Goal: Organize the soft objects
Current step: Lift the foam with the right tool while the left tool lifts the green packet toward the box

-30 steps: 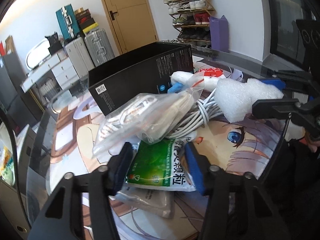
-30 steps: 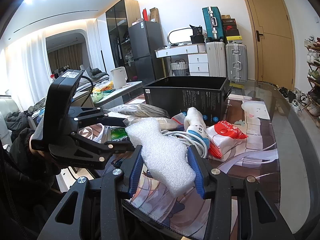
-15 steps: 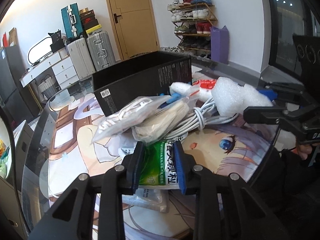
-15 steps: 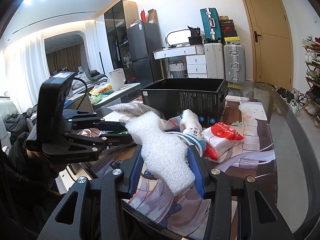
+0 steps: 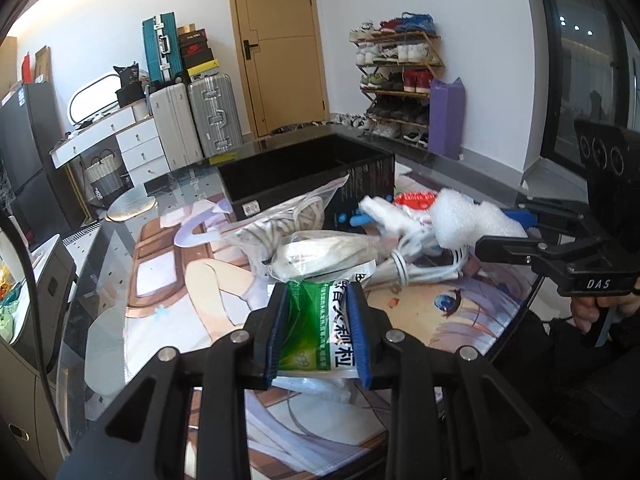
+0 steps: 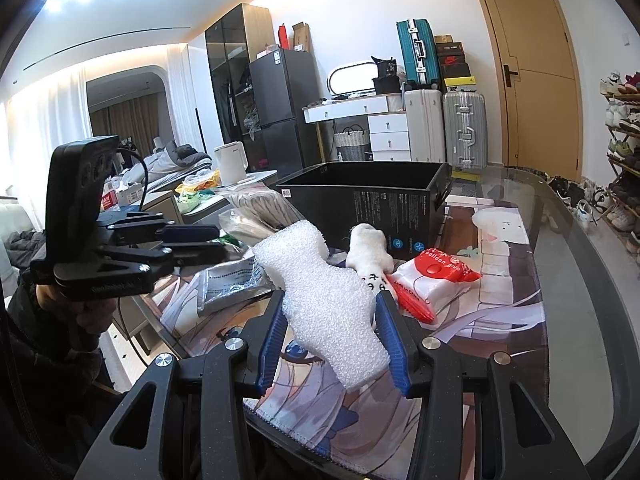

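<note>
Cluttered mat [image 5: 420, 320]: left gripper [image 5: 318, 334] clamps green packet [image 5: 316, 328], right gripper [image 6: 332, 336] clamps foam [image 6: 320, 300]; lifting may drag bags [image 5: 304, 236] resting on the packet.

White walls, wooden door [image 5: 276, 46], shoe rack [image 5: 398, 80], suitcases [image 5: 194, 118], black fridge [image 6: 280, 114].

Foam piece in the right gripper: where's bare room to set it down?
The black box looks empty inside. Bare mat lies right of the red-and-white packet. Between box and grippers it's crowded: plush toy, cable bundle, bags.
</note>
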Demonstrator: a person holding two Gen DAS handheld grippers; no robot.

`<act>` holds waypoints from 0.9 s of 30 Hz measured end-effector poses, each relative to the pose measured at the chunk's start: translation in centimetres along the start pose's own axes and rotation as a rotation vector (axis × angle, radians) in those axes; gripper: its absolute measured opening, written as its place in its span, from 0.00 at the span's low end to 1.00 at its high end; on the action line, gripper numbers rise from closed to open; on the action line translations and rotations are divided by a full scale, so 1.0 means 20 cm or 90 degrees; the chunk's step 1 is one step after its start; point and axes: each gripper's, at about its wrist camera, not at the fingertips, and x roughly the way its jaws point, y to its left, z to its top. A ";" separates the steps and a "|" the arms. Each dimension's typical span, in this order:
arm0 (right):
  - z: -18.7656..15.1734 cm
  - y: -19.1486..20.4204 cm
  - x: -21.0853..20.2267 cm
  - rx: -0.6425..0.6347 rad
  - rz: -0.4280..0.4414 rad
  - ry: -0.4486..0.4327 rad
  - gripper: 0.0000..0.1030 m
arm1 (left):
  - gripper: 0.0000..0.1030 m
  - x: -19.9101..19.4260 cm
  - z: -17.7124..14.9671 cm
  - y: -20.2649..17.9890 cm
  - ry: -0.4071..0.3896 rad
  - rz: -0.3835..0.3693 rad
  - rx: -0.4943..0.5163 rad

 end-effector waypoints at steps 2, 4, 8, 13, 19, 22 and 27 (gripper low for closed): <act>0.01 0.00 -0.01 0.003 -0.002 -0.005 0.44 | 0.26 -0.03 0.01 0.01 -0.008 -0.002 -0.003; 0.01 -0.01 -0.01 0.008 -0.003 -0.010 0.44 | 0.26 -0.05 0.02 0.02 -0.016 -0.001 -0.004; 0.03 0.00 -0.03 0.015 -0.013 -0.019 0.44 | 0.26 -0.10 0.04 0.04 -0.036 -0.003 -0.013; 0.08 -0.01 -0.05 0.015 -0.034 -0.027 0.44 | 0.26 -0.16 0.08 0.08 -0.058 -0.010 -0.027; 0.08 -0.02 0.00 0.016 -0.043 0.009 0.44 | 0.26 -0.19 0.10 0.10 -0.072 -0.012 -0.038; 0.02 -0.04 0.03 0.018 -0.043 0.046 0.44 | 0.26 -0.20 0.11 0.10 -0.077 -0.009 -0.040; -0.02 -0.07 0.06 0.025 -0.052 0.060 0.44 | 0.26 -0.20 0.12 0.11 -0.082 -0.013 -0.049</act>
